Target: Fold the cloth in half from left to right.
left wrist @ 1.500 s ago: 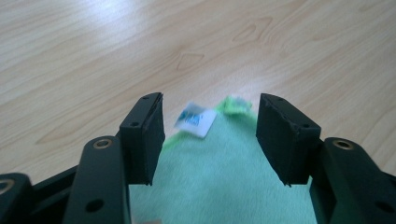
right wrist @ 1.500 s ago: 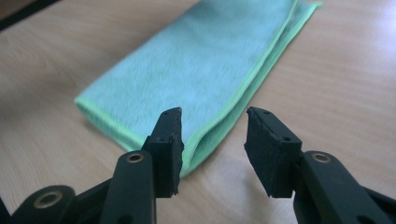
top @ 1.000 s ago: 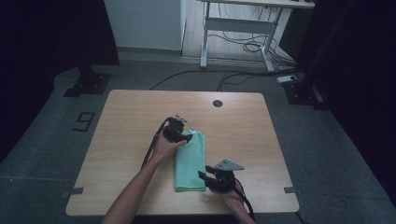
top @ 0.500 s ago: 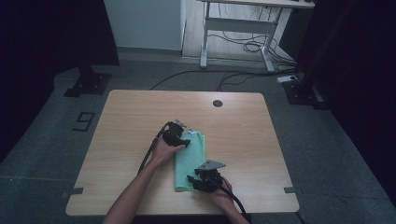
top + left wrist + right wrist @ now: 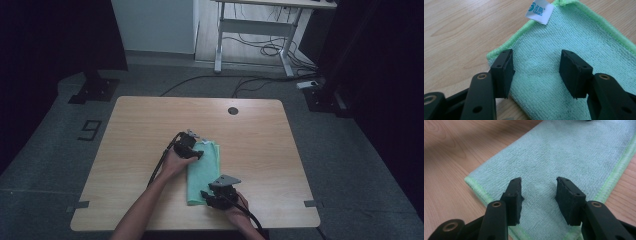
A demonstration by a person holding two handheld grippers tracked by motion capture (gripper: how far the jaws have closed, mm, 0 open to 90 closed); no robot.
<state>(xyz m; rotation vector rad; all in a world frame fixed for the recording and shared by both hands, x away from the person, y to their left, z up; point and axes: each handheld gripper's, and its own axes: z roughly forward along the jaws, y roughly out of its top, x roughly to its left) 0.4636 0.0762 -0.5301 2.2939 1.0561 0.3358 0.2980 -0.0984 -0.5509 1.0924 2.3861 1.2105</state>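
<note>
**Right hand-held gripper shifted onto cloth's near end**

Since 1.0 s ago the right hand-held gripper (image 5: 206,196) has moved toward 9 o'clock, from beside the folded green cloth (image 5: 202,170) to over its near end. Jaws stand apart, gripping nothing. Left hand-held gripper (image 5: 199,155) sits at the cloth's far end, jaws also apart and empty, near the white label (image 5: 539,11). Label print too small to read. Cloth lies flat on the bench (image 5: 140,125), near centre.

The high view is dim and murky, black toward nine and three o'clock. Both gripper views are evenly lit and sharp; the pale wooden tabletop (image 5: 446,147) blurs toward eleven o'clock.
</note>
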